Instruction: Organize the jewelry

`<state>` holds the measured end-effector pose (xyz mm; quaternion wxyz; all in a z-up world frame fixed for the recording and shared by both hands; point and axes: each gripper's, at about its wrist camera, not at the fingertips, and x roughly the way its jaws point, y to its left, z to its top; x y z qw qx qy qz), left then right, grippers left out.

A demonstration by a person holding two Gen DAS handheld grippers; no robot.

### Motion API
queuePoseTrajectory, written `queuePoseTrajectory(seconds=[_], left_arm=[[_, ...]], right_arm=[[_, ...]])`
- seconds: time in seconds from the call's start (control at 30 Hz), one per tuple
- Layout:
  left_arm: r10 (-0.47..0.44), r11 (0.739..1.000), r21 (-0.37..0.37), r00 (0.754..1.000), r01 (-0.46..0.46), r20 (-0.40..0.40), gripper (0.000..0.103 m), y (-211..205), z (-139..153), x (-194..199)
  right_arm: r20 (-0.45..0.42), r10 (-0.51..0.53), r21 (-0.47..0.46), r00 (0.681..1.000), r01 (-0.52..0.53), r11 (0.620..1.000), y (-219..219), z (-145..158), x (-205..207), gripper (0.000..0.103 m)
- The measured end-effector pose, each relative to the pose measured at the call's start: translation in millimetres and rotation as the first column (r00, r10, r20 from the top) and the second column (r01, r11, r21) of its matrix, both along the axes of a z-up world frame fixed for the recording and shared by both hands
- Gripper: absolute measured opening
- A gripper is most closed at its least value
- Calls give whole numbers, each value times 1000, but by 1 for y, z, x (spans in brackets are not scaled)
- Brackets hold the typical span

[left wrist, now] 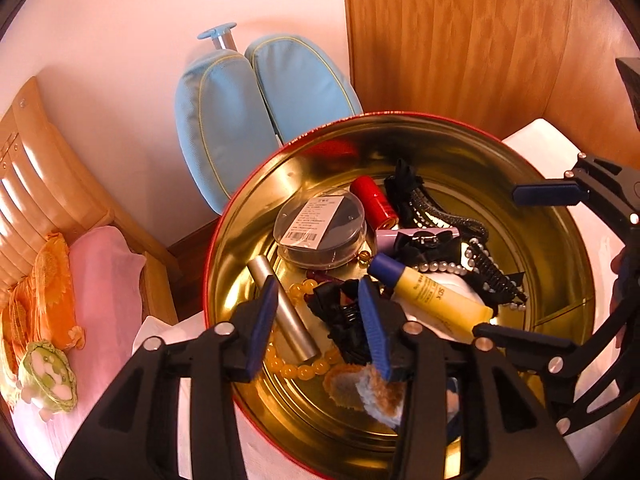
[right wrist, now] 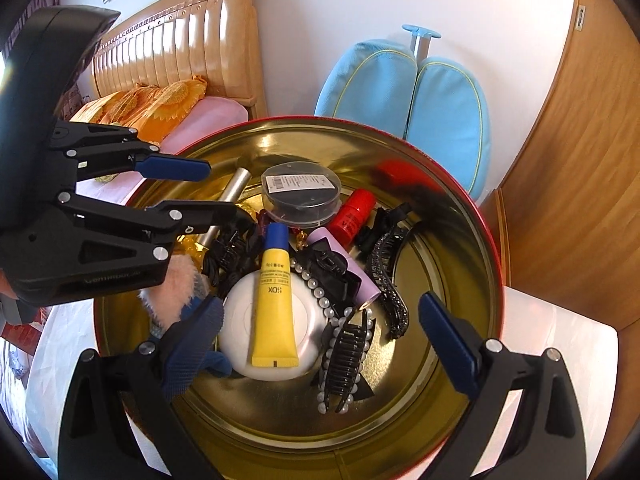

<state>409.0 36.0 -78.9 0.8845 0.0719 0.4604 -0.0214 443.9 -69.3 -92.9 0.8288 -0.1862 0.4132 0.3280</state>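
A round gold tin with a red rim (left wrist: 224, 240) holds mixed pieces. My left gripper (left wrist: 319, 292) hangs open inside its near side. A black bow clip (left wrist: 344, 320) and a silver tube (left wrist: 284, 316) lie between the pads, untouched, over an amber bead string (left wrist: 296, 368). In the right wrist view my right gripper (right wrist: 320, 312) stands wide open above a yellow tube with a blue cap (right wrist: 274, 300), a white round compact (right wrist: 240, 336) and a black pearl-trimmed claw clip (right wrist: 344, 352). Each gripper shows in the other's view: the right gripper (left wrist: 498, 264), the left gripper (right wrist: 222, 192).
The tin also holds a clear round box with a label (left wrist: 320, 232), a red cylinder (left wrist: 374, 200), a rhinestone clip (right wrist: 386, 280) and a fluffy piece (left wrist: 376, 392). It sits on a white table (right wrist: 560, 344). A blue chair back (left wrist: 256, 120), a bed (left wrist: 36, 184) and a wooden door (left wrist: 460, 40) stand behind.
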Motion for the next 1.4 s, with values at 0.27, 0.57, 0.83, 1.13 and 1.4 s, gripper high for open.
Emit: queuePoseTrajectory(seconds=[0.27, 0.57, 0.83, 1.13, 1.4], left_arm=[[103, 995, -8, 990, -102, 98, 81, -5, 29, -34], [157, 983, -108, 983, -147, 90, 89, -23, 31, -114], [172, 982, -93, 982, -165, 73, 96, -47, 29, -142], [227, 970, -98, 972, -222, 50, 96, -26, 39, -104], [138, 987, -81, 990, -135, 32, 96, -32, 41, -77]], right_arm=[[33, -27, 31, 999, 26, 999, -20, 21, -19, 99], [-26, -79, 93, 997, 81, 992, -67, 30, -71, 99], [-12, -75, 49, 997, 76, 996, -88, 39, -107, 99], [22, -46, -56, 999, 47, 997, -60, 47, -80, 99], [-20, -21, -127, 1000, 18, 992, -32, 38, -49, 99]])
